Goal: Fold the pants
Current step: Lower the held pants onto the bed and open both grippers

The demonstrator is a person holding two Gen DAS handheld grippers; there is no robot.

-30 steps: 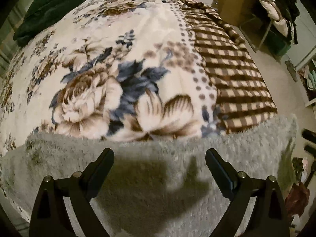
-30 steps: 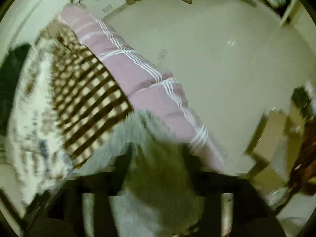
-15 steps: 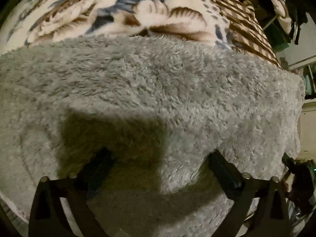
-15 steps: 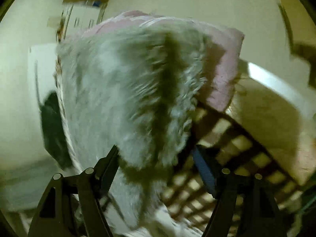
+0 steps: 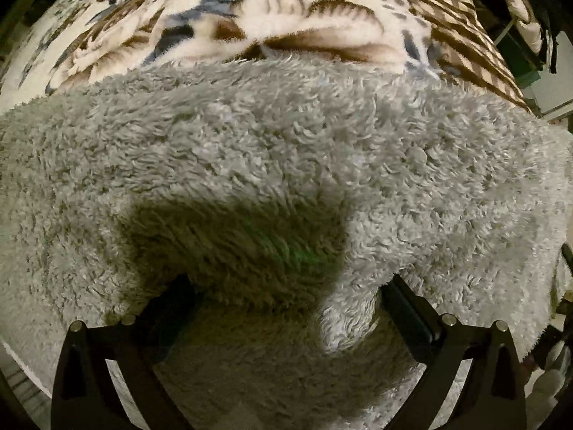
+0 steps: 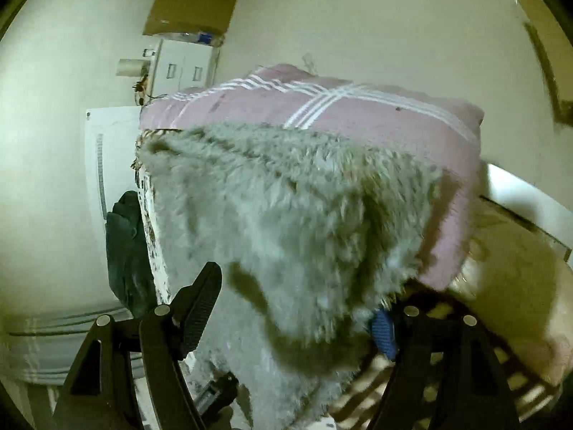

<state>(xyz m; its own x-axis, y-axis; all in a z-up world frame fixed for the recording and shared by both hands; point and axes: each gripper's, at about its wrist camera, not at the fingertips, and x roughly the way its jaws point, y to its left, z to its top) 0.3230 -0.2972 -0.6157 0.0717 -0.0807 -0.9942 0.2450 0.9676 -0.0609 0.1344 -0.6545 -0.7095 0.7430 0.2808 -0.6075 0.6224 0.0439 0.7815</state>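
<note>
The grey fluffy pants (image 5: 286, 165) lie spread across the near part of the bed and fill most of the left wrist view. My left gripper (image 5: 286, 294) is open, its two fingers pressed down into the fleece with a hump of cloth between them. In the right wrist view the same pants (image 6: 286, 215) hang over the bed's corner. My right gripper (image 6: 301, 304) is open, with the pants' edge lying between its fingers; the right finger (image 6: 385, 329) is partly hidden by the fleece.
A cream blanket with brown and blue flowers (image 5: 250, 25) and a brown checked border (image 5: 465, 36) covers the bed. A pink striped sheet (image 6: 358, 111) covers the mattress corner. A dark green garment (image 6: 125, 243) lies at the bed's far end. Boxes (image 6: 193, 10) and a white cabinet (image 6: 182, 68) stand on the floor.
The left gripper has come down and forward onto the pants, its fingers now sunk in the fleece. The right gripper has swung round the bed's corner and stays open around the pants' edge.
</note>
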